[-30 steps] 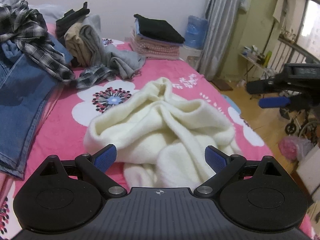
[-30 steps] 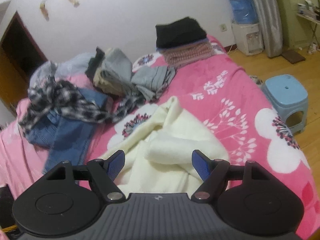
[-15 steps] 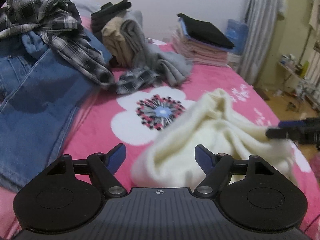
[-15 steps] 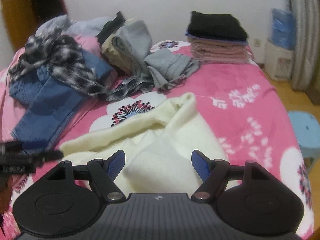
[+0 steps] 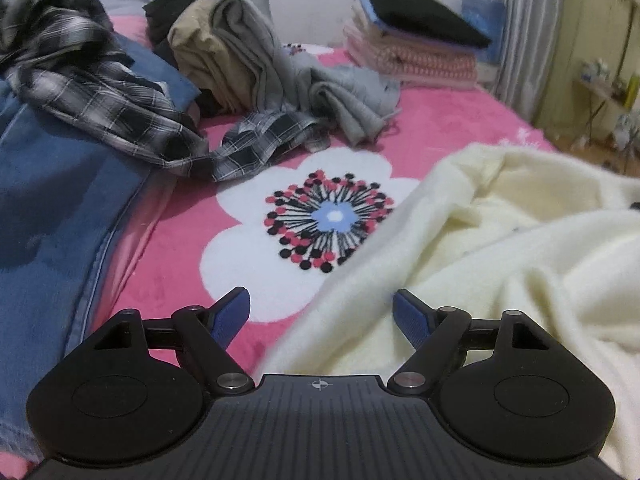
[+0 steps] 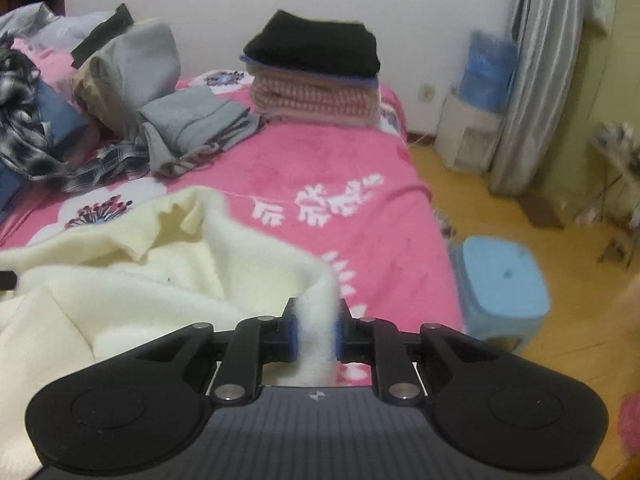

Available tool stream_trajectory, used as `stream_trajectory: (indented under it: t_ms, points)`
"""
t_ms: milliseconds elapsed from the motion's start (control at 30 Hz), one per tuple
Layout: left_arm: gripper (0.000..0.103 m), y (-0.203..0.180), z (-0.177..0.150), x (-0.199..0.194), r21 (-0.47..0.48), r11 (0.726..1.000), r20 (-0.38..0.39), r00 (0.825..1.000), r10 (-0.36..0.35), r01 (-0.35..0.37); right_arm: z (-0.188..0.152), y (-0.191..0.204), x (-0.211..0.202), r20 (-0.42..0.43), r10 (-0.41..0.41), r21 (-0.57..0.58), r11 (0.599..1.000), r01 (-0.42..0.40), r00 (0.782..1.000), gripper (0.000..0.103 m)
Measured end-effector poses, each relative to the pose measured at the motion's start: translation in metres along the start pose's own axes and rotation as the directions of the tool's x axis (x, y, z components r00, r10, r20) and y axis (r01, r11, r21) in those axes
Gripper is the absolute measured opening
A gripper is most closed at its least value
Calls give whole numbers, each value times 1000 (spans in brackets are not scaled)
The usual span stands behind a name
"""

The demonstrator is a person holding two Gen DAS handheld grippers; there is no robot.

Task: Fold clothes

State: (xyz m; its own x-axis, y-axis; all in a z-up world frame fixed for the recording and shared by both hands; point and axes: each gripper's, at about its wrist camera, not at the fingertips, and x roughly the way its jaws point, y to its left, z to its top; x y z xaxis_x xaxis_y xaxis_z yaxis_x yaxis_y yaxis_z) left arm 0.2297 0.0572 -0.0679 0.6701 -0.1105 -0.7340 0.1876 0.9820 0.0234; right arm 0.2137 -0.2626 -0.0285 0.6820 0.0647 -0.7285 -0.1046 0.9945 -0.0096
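Far left: jeans [image 5: 48,208] flat on pink bedspread [image 5: 176,248], plaid shirt [image 5: 104,92] heaped over upper part. Behind, pile of tan and grey clothes [image 5: 236,56]; further right, folded stack [image 5: 416,44] with black item on top, near wall.

Left gripper [image 5: 322,314] low over bedspread, jaws apart and opening slightly, pads touching nothing firmly; edge of cream sweater [image 5: 500,248] lying between them, right pad [image 5: 408,316] at or just over the fabric, contact hard to judge through blur. Sweater crumpled on bed, filling right half of left view, just beside flower print [image 5: 328,216].

Right view: same sweater [image 6: 132,288] at lower left, one fold pulled up into right gripper [image 6: 316,338]. Jaws closing, both blue pads pressed on that fold, fabric bunched between. Beyond, bedspread edge, then blue stool [image 6: 504,284] on wood floor, water dispenser [image 6: 476,120] and grey curtain [image 6: 536,76] at right.
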Motion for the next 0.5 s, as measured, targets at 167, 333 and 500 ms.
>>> stream_trajectory:
  t_ms: [167, 333, 500]
  points:
    - [78, 11, 8, 13, -66, 998, -26, 1000, 1, -3, 15, -26, -19, 143, 66, 115, 990, -83, 988, 42]
    - [77, 21, 21, 17, -116, 993, -11, 1000, 27, -28, 52, -29, 12, 146, 212, 114, 967, -229, 966, 65]
    - [75, 43, 32, 37, -228, 965, -39, 992, 121, -126, 60, -6, 72, 49, 220, 72, 972, -224, 974, 78]
